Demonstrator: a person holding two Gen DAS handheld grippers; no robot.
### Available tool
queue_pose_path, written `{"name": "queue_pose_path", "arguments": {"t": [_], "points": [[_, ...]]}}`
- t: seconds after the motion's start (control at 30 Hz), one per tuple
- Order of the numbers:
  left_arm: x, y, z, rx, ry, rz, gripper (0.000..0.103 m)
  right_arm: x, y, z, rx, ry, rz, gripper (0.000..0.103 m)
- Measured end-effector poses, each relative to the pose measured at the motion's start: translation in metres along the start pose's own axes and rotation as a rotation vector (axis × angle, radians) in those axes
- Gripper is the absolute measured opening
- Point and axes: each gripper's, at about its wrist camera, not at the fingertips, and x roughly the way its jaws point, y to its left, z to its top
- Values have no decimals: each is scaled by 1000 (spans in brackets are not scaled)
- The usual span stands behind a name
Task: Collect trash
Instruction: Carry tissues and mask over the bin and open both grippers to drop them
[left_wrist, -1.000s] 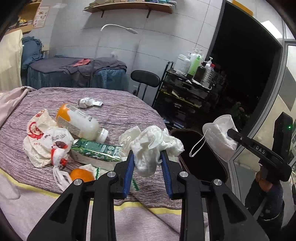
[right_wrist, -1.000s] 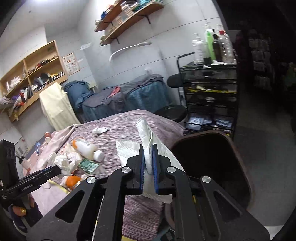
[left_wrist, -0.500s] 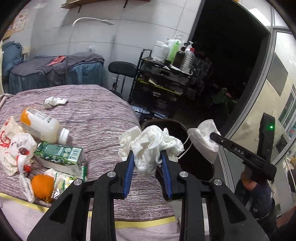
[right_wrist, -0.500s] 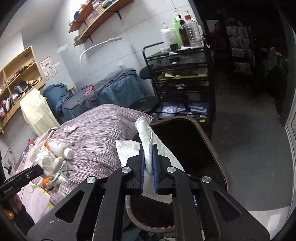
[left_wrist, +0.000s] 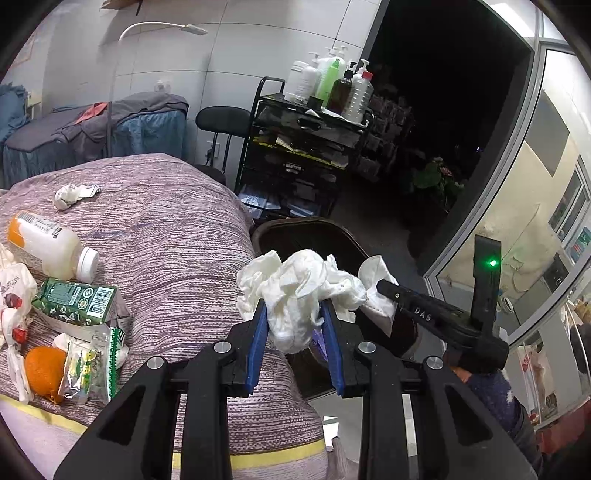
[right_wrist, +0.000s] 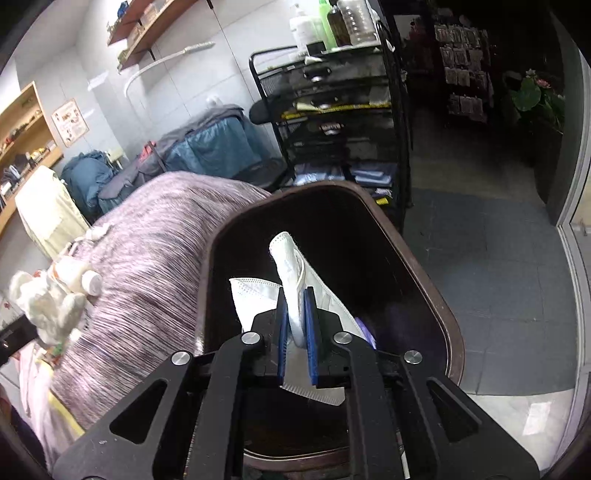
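Note:
My left gripper is shut on a crumpled white tissue wad, held over the bed's edge beside the dark brown trash bin. In the right wrist view the same wad shows at the far left. My right gripper hangs over the mouth of the bin with a white face mask between its blue pads. Its jaws are opening, and the pads still touch the mask. The left wrist view shows the right gripper with the mask just right of the wad.
On the purple striped bed cover lie a white bottle, a green carton, an orange, a foil wrapper, a plastic bag and a crumpled paper. A black cart and a stool stand behind the bin.
Both grippers have moved from over the bed towards the bin. The right one has sunk over the bin's mouth with the mask, and its pads stand slightly wider apart.

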Motion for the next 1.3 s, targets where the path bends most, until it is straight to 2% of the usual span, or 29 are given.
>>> {"name": "queue_pose_path", "arguments": {"t": [0.03, 0.07, 0.1, 0.13, 0.17, 0.2, 0.73, 1.07, 1.13, 1.17, 1.3], "points": [[2, -1, 0, 1, 4, 0, 28, 2, -1, -2, 3, 5, -2, 15], [3, -2, -1, 2, 6, 1, 28, 3, -2, -3, 6, 9, -4, 22], [5, -2, 1, 5, 9, 0, 28, 3, -3, -5, 9, 10, -8, 37], [6, -3, 1, 10, 12, 2, 28, 3, -4, -5, 12, 6, -14, 46], [8, -5, 0, 14, 15, 4, 28, 2, -5, -6, 13, -5, -23, 60], [10, -6, 0, 18, 18, 4, 28, -1, -5, -6, 13, -18, -31, 62], [46, -33, 9, 74, 88, -38, 28, -59, -34, -4, 99, -164, -109, 65], [73, -51, 15, 130, 130, -30, 28, -77, -45, -2, 124, -202, -150, 66], [80, -55, 15, 139, 142, -26, 28, -79, -48, -2, 129, -208, -160, 68], [82, -56, 15, 143, 147, -25, 28, -80, -50, -2, 133, -211, -166, 74], [92, -63, 15, 166, 166, -14, 29, -83, -54, -2, 145, -226, -181, 75]]}}
